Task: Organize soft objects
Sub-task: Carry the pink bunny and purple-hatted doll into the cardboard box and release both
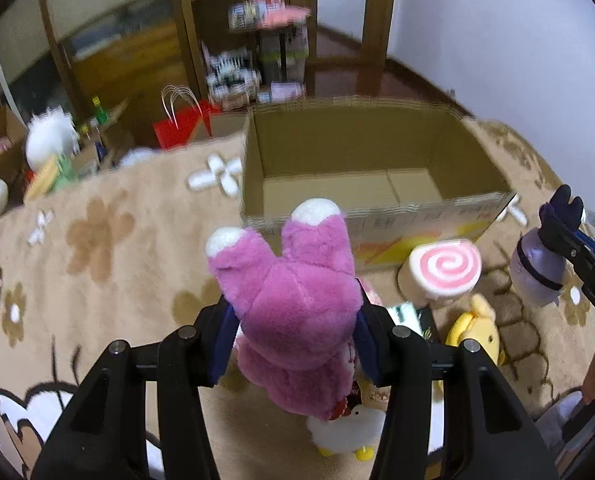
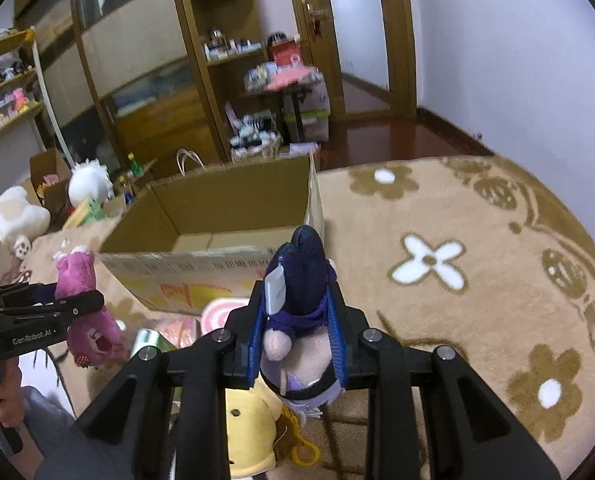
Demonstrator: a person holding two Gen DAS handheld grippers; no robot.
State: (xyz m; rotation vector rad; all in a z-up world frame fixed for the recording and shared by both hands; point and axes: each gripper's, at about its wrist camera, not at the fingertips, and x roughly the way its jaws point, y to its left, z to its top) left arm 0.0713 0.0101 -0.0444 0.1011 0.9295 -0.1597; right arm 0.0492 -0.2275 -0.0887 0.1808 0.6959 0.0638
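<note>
- While the cardboard box [image 1: 377, 160] sat empty, the left gripper [image 1: 297, 320] clamped a pink plush [image 1: 293, 304].
- Right gripper [image 2: 297, 328] pinched a purple doll [image 2: 301, 300]; other toys remained on the rug [image 2: 457, 300].

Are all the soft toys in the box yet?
Not yet: the cardboard box looks empty. The left tongs hold the pink plush bear, and the right tongs hold the purple doll. The swirl cushion, yellow plush and white duck wait on the rug.
</note>
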